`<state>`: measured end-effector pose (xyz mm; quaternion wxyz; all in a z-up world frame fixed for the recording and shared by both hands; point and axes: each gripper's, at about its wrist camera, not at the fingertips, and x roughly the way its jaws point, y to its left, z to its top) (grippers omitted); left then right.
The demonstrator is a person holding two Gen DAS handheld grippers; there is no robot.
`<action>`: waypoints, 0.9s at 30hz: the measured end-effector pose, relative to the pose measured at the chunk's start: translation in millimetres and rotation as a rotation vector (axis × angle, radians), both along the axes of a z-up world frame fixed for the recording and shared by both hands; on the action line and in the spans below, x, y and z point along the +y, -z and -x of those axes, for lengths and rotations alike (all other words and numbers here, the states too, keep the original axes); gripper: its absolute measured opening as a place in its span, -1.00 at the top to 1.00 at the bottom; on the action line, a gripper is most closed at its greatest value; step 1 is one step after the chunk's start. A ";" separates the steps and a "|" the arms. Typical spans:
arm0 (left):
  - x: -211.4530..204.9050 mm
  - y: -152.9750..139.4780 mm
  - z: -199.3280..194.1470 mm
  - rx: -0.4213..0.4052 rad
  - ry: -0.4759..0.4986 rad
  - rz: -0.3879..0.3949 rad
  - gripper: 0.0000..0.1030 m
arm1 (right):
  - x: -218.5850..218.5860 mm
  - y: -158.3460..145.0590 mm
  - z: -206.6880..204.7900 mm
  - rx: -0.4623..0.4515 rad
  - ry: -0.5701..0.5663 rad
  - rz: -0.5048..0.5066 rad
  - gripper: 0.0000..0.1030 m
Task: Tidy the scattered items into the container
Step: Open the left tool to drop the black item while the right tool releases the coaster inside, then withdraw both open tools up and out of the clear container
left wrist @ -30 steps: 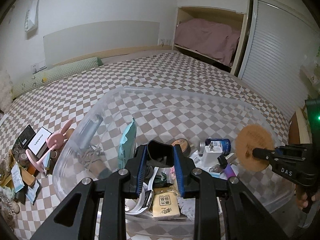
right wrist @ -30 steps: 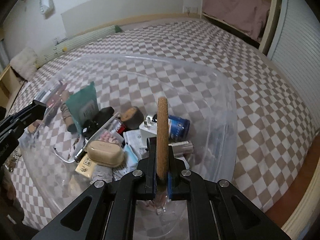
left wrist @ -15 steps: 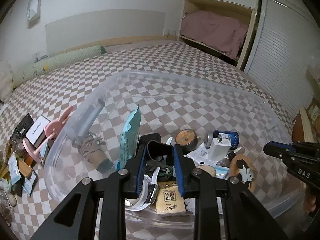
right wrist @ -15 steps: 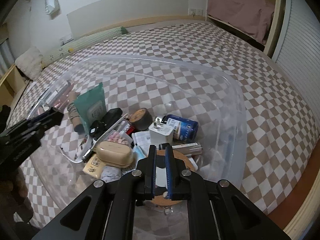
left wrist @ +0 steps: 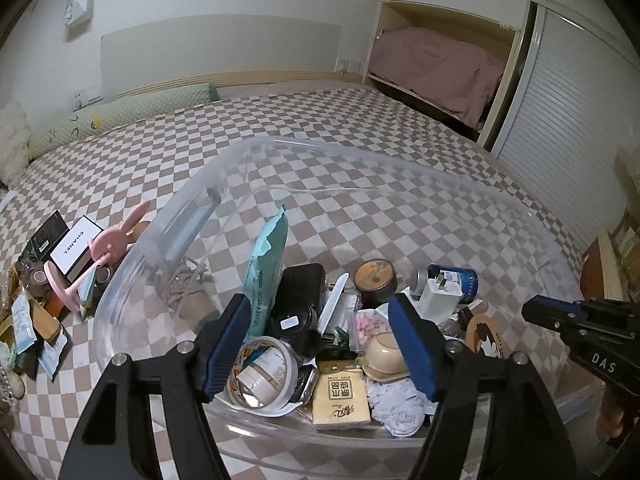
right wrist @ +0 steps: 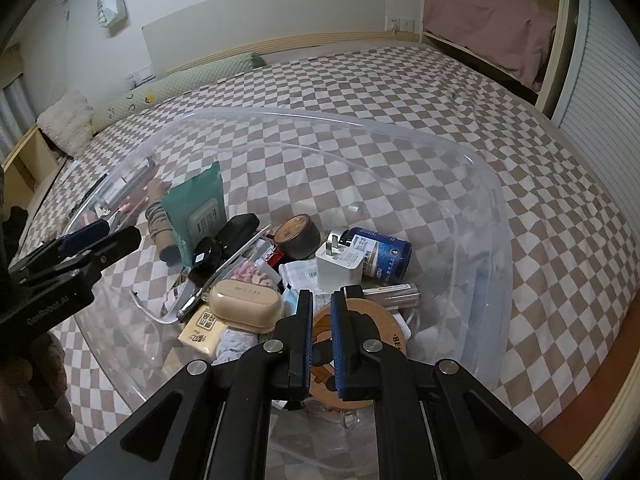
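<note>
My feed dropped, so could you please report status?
Left gripper open, right gripper barely open, both empty. Round cork coaster inside clear plastic bin. No obstruction.

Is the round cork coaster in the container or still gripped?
In the container. The cork coaster lies flat among the items inside the clear tub; the right gripper stands slightly open above it, gripping nothing.

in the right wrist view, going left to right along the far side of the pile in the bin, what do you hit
green wipes pack → black case → round tin → white charger → blue can
</note>
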<state>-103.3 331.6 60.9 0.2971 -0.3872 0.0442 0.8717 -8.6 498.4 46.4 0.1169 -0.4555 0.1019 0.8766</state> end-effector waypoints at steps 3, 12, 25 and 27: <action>-1.6 -1.0 -2.4 0.010 0.000 0.005 -0.38 | -1.5 -0.4 -1.3 0.006 -0.001 0.000 0.84; -17.0 -10.0 -9.0 0.063 -0.030 -0.001 -0.82 | -6.2 -2.6 -6.1 0.059 0.002 -0.013 0.84; -55.2 -15.0 -14.1 0.096 -0.065 0.013 -0.99 | -30.5 -13.5 -14.8 0.136 0.019 -0.133 -0.63; -62.6 -15.0 -14.8 0.100 -0.074 0.013 -0.99 | -34.1 -15.1 -14.2 0.147 0.021 -0.143 -0.64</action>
